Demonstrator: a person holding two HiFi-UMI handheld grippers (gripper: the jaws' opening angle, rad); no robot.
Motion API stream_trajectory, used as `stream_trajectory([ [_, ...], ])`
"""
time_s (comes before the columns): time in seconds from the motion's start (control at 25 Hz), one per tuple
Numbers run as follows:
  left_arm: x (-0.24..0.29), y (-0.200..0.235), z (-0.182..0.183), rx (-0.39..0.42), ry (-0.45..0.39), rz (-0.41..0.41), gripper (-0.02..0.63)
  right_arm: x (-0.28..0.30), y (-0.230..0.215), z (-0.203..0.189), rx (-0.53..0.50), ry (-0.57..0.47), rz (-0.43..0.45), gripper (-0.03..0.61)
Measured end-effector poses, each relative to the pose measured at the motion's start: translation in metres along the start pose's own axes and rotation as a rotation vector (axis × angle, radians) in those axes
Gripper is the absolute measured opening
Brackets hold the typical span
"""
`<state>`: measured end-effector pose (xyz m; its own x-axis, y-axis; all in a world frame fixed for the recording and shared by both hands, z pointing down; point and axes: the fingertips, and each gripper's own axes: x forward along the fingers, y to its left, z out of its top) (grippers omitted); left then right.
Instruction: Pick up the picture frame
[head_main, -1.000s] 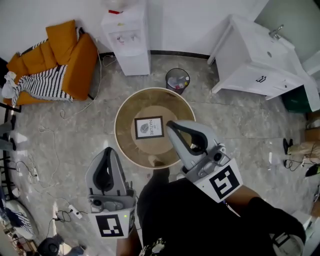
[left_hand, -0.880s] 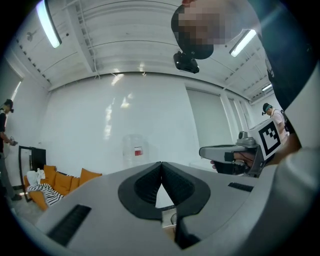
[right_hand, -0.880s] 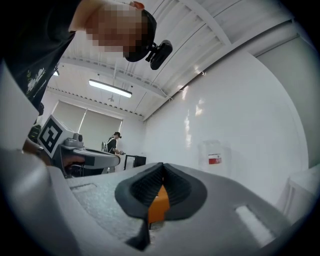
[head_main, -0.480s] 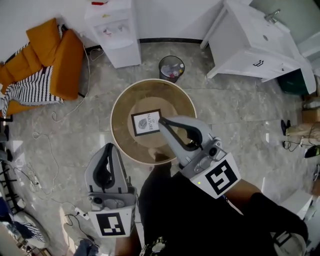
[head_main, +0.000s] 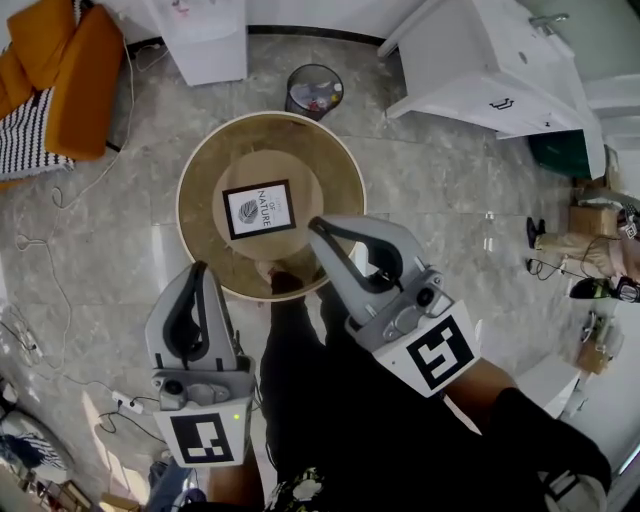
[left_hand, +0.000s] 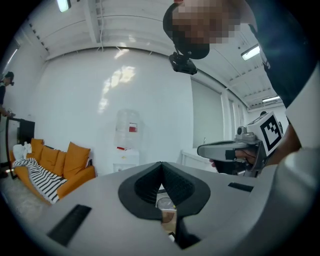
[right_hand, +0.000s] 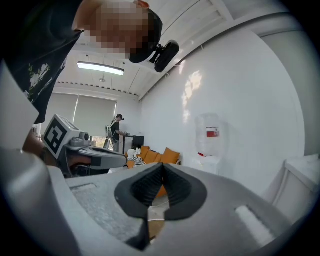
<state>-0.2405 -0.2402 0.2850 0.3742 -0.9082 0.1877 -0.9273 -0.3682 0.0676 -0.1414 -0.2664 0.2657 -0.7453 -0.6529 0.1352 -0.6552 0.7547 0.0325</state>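
The picture frame (head_main: 259, 208), black-edged with a white print, lies flat in the middle of a round wood-rimmed table (head_main: 338, 158) in the head view. My left gripper (head_main: 197, 268) is shut and empty, its tip over the table's near left rim, short of the frame. The right gripper (head_main: 318, 228) is also shut and empty, its tip just right of the frame's near corner and above the table. In the left gripper view the jaws (left_hand: 161, 164) meet at the tip, as they do in the right gripper view (right_hand: 162, 165). Neither gripper view shows the frame.
A black waste bin (head_main: 314, 90) stands just beyond the table. Behind it are a white water dispenser (head_main: 205, 35), an orange sofa (head_main: 70, 70) at the left and a white cabinet (head_main: 490, 60) at the right. Cables (head_main: 60, 280) trail over the floor at the left.
Both grippers have come lower and nearer the table, both still shut. In the head view, table and frame have slid up and left, and the right tip now sits beside the frame.
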Motion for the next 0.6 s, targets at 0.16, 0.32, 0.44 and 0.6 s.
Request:
stream_trajectory([
  [0.16, 0.011, -0.001, -0.039, -0.039, 0.055, 0.018, 0.014, 0.012, -0.020, -0.040, 0.025, 0.036, -0.001, -0.002],
  [0.32, 0.023, -0.004, -0.081, -0.025, 0.090, 0.017, 0.014, 0.031, -0.027, -0.083, 0.041, 0.064, 0.046, -0.002],
  [0.44, 0.032, 0.005, -0.110, -0.047, 0.116, 0.063, 0.014, 0.047, -0.024, -0.110, 0.041, 0.085, 0.109, -0.002],
  [0.6, 0.043, 0.013, -0.150, -0.086, 0.160, 0.140, 0.015, 0.061, -0.025, -0.150, 0.064, 0.135, 0.183, -0.002],
])
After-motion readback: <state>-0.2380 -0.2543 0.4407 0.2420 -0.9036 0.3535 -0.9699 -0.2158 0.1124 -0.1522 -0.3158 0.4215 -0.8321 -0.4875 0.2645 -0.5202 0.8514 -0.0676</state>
